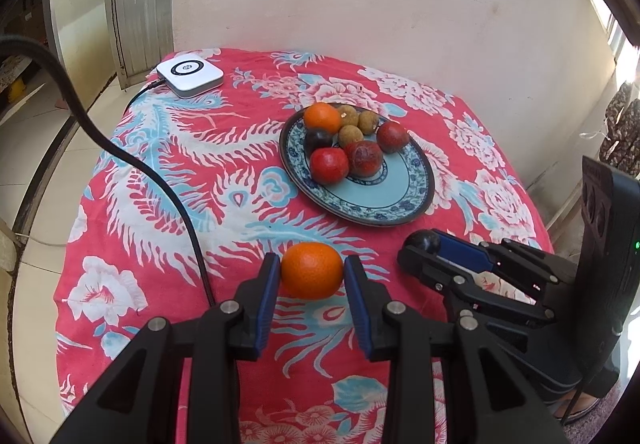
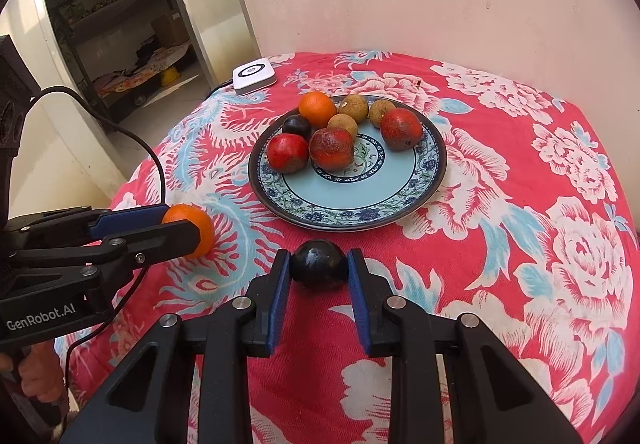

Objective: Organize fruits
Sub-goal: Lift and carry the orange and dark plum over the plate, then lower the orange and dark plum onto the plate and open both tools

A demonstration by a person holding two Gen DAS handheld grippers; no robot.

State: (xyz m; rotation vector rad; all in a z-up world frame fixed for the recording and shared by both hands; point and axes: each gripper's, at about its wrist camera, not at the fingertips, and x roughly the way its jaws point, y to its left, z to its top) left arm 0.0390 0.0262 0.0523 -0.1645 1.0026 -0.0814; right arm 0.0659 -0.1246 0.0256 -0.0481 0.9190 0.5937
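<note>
My left gripper (image 1: 311, 271) is shut on an orange (image 1: 312, 270), held just above the red floral cloth in front of the plate; it also shows in the right wrist view (image 2: 188, 230). My right gripper (image 2: 319, 264) is shut on a dark plum (image 2: 319, 264), also low over the cloth; the plum shows in the left wrist view (image 1: 423, 241). The blue patterned plate (image 2: 344, 200) holds another orange (image 2: 318, 109), a dark plum (image 2: 297, 126), three red fruits (image 2: 331, 148) and three brown longans (image 2: 353, 107), all in its far half.
A white square device (image 1: 189, 74) with a black cable (image 1: 168, 188) lies at the table's far left corner. A wall stands behind the table. The round table's edges drop off left and right. The plate's near half is bare.
</note>
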